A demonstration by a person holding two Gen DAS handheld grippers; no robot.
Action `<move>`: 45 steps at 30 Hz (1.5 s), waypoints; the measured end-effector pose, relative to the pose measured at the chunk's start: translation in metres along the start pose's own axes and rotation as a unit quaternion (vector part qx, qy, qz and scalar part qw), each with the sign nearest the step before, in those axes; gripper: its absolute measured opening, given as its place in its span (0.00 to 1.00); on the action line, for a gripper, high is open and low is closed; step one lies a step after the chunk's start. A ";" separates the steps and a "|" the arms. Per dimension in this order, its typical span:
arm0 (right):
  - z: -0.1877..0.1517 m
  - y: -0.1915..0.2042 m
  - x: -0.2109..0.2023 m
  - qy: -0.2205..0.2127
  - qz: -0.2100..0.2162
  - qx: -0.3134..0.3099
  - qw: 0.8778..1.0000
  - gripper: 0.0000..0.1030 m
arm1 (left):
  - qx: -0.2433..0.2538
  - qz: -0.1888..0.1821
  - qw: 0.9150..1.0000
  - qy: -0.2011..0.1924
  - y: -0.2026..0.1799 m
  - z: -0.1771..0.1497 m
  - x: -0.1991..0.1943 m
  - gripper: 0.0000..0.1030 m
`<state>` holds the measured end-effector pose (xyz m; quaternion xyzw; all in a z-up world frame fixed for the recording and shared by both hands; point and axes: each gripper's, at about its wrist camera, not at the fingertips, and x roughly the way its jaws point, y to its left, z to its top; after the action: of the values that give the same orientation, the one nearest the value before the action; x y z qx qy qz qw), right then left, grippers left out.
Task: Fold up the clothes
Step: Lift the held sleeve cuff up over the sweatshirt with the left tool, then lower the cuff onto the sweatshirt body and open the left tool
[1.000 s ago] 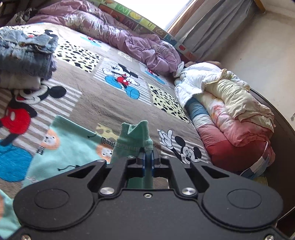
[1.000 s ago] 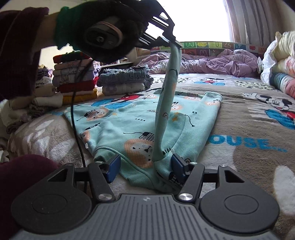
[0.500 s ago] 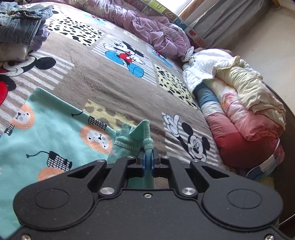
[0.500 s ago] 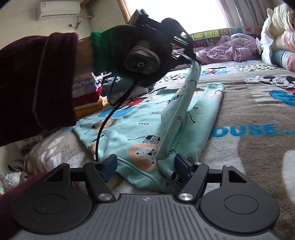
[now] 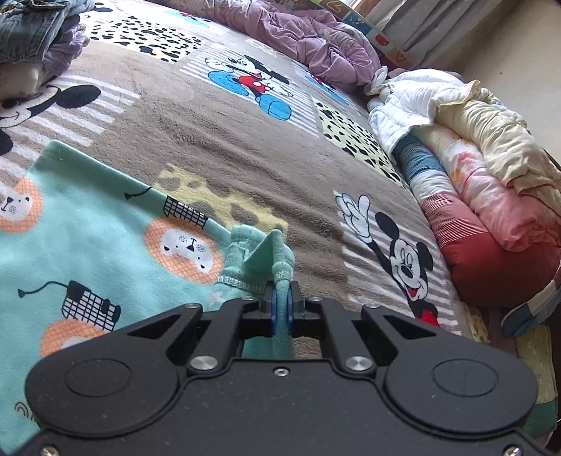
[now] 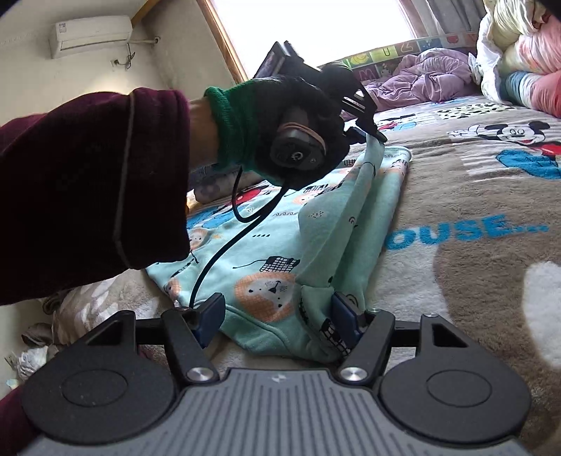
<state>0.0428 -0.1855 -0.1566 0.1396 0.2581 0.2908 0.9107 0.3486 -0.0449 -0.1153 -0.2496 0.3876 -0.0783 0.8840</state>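
Pinching sleeve cuff (image 5: 278, 270), rolled quilts (image 5: 491, 196) beyond

Two low claw-mounted views, shared bedspread (image 5: 217, 140)

The garment (image 6: 280, 245) lies flat on the bed (image 6: 473, 280) at centre frame. Rolled quilts (image 5: 491, 196) sit at the right edge, a crumpled duvet (image 5: 298, 31) along the top, folded clothes (image 5: 31, 38) upper left.
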 end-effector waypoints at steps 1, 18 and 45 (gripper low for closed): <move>0.000 0.001 0.000 0.001 -0.002 -0.003 1.000 0.65 | 0.001 0.002 1.000 0.000 0.000 0.000 0.002 0.03; 0.001 -0.003 0.004 0.002 -0.021 0.004 1.000 0.66 | 0.098 0.045 0.994 0.025 -0.019 -0.008 0.033 0.09; 0.120 -0.098 0.050 -0.069 -0.053 0.038 0.996 0.45 | 0.109 -0.060 0.992 0.025 0.043 0.011 0.000 0.34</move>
<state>0.1887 -0.2450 -0.1164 0.1801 0.2127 0.2219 0.9344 0.3541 -0.0036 -0.1305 -0.1728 0.3827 -0.1792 0.8897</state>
